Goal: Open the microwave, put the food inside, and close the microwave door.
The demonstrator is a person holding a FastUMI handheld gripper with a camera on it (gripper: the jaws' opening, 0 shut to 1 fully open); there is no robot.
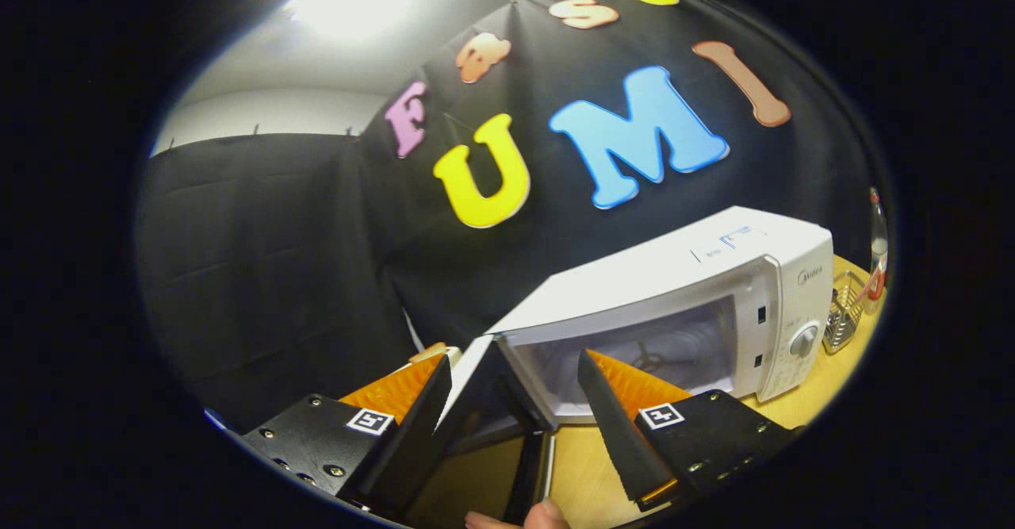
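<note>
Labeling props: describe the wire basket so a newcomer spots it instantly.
Find the white microwave, door open, on the wooden table beyond the open gripper. Past its dial side stands the wire basket, beside a clear bottle; it alone is metal mesh.

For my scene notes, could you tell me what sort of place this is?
Probably a staged recording booth rather than a real kitchen: black cloth walls surround a wooden table holding a white microwave, door open. The open gripper straddles the door's edge.

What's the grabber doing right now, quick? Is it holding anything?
Gripper: open, holding nothing; the open microwave door's edge stands between its fingers, with the microwave just beyond.
</note>
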